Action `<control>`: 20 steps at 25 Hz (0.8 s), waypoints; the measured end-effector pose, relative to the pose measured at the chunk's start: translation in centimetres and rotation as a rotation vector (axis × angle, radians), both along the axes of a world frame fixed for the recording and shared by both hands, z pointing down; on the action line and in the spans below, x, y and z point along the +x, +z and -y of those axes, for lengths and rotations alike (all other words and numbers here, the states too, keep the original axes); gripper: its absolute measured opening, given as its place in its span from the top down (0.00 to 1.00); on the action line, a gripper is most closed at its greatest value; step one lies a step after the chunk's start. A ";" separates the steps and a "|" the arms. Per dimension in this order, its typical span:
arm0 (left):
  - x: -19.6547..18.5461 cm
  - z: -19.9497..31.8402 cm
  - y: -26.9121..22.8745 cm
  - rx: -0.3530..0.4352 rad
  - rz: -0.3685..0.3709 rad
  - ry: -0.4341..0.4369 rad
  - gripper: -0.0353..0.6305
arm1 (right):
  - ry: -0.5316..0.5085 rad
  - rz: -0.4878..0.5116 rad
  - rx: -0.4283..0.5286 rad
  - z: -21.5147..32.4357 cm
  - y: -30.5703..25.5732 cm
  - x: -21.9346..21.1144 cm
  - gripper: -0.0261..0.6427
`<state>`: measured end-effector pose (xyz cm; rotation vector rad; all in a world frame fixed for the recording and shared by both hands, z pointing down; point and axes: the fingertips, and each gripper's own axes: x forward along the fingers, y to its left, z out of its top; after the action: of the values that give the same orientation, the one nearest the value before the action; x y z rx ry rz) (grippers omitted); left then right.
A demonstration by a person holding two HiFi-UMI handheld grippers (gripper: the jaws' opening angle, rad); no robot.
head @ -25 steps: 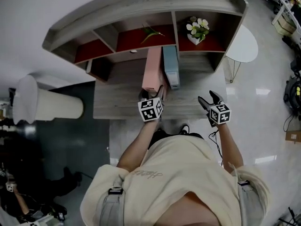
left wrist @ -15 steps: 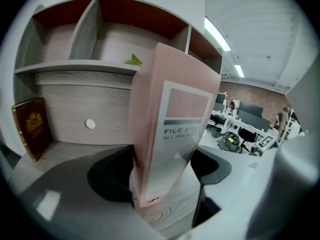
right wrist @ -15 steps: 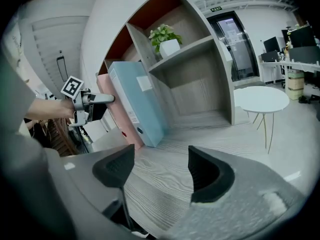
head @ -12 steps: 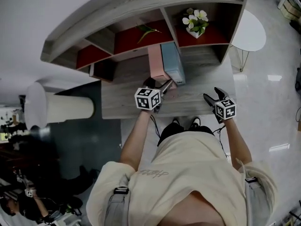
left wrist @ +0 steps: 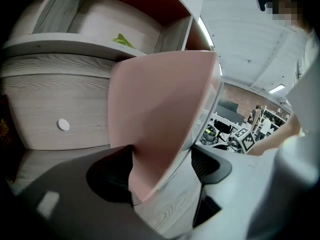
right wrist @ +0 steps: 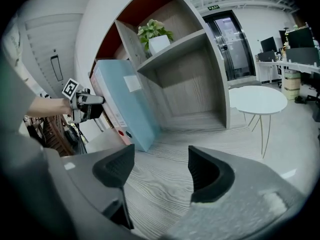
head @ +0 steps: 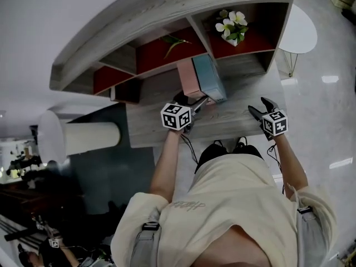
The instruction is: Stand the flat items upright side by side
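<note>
Left gripper [left wrist: 162, 170] jaws have just been opening, now wide around pink folder [left wrist: 160, 104]. Unsupported, it can topple from blue folder [right wrist: 125, 101] (right gripper [right wrist: 160, 171] gapes empty, too far to catch).

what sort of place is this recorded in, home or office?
Probably an open-plan office: a wooden desk with a shelf unit, a pink binder and a blue binder standing on it, and monitors on workstations behind.
</note>
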<state>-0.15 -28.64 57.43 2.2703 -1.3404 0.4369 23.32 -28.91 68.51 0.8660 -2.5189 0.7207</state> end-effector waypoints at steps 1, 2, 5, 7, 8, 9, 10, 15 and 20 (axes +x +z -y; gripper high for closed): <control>0.0 -0.1 0.0 -0.002 0.000 0.002 0.36 | -0.001 0.001 0.001 -0.2 -0.3 -0.3 0.47; -0.1 -0.3 0.1 -0.004 0.002 0.003 0.37 | -0.003 0.002 0.003 -0.3 -0.7 -0.6 0.47; -0.4 -1.0 0.1 -0.004 -0.008 -0.003 0.44 | -0.005 0.009 0.027 -0.5 -2.2 -1.5 0.47; -0.5 -1.8 0.1 0.003 -0.040 -0.008 0.46 | 0.005 0.012 0.051 -0.7 -3.2 -1.9 0.47; -0.6 -2.3 0.1 0.006 -0.056 -0.010 0.46 | 0.012 0.009 0.063 -0.8 -3.6 -1.9 0.47; -0.6 -2.9 0.2 0.008 -0.068 -0.013 0.48 | 0.019 0.002 0.074 -1.0 -3.9 -1.9 0.47; -0.7 -3.6 0.3 0.008 -0.076 -0.016 0.49 | 0.026 -0.005 0.083 -1.1 -4.3 -1.7 0.47; -2.3 -6.6 -0.4 0.031 -0.076 -0.027 0.60 | 0.017 -0.005 0.141 -2.5 -7.6 -2.4 0.53; -4.6 -8.6 -5.0 0.154 -0.134 -0.104 0.70 | -0.037 -0.017 0.267 -4.1 -12.2 -3.9 0.59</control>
<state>-4.79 -20.05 52.42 2.2927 -1.4590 0.1478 19.43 -24.77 56.28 0.9040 -2.6468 0.3677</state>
